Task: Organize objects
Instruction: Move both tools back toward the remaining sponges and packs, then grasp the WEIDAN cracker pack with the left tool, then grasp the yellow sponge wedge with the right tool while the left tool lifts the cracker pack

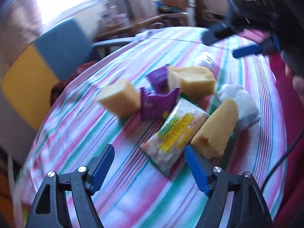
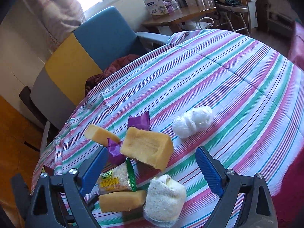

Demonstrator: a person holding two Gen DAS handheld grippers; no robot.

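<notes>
Three yellow sponge blocks lie clustered on the striped tablecloth: a far one, a left one and a near one. Among them are purple wrappers, a clear snack packet with a yellow label, a rolled white cloth and a white plastic ball. My left gripper is open and empty just before the packet. My right gripper is open and empty above the cluster; it also shows in the left wrist view.
A blue and yellow chair stands beyond the table's far left edge with dark red cloth on it. A wooden desk with boxes is further back. Red fabric lies along the right edge.
</notes>
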